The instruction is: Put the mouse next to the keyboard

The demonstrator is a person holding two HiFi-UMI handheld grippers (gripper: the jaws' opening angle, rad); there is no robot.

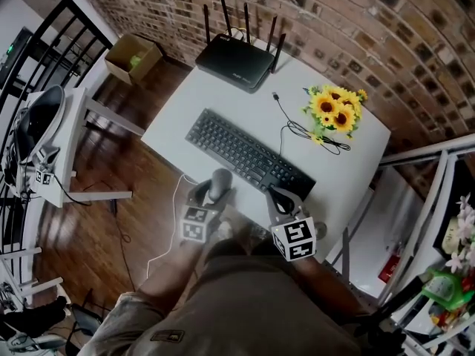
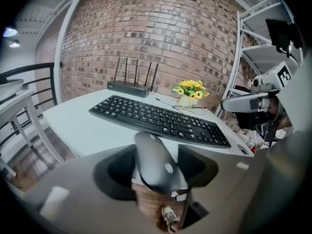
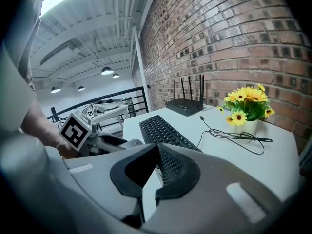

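A dark grey mouse (image 1: 220, 182) (image 2: 156, 162) sits upright between the jaws of my left gripper (image 1: 211, 195) (image 2: 157, 155), which is shut on it. It hangs just off the near edge of the white table (image 1: 178, 106), with the wooden floor below. The black keyboard (image 1: 249, 154) (image 2: 161, 118) (image 3: 163, 130) lies diagonally on the table, just beyond the mouse. My right gripper (image 1: 280, 199) (image 3: 157, 150) hovers at the keyboard's near right end with its pads together and nothing between them. The left gripper's marker cube (image 3: 75, 129) shows in the right gripper view.
A black router (image 1: 237, 59) with antennas stands at the table's far edge. A pot of sunflowers (image 1: 335, 110) and a loose black cable (image 1: 304, 128) lie at the right. A cardboard box (image 1: 133, 58) sits on the floor, a side table (image 1: 67, 136) stands left, and shelving (image 1: 445, 221) right.
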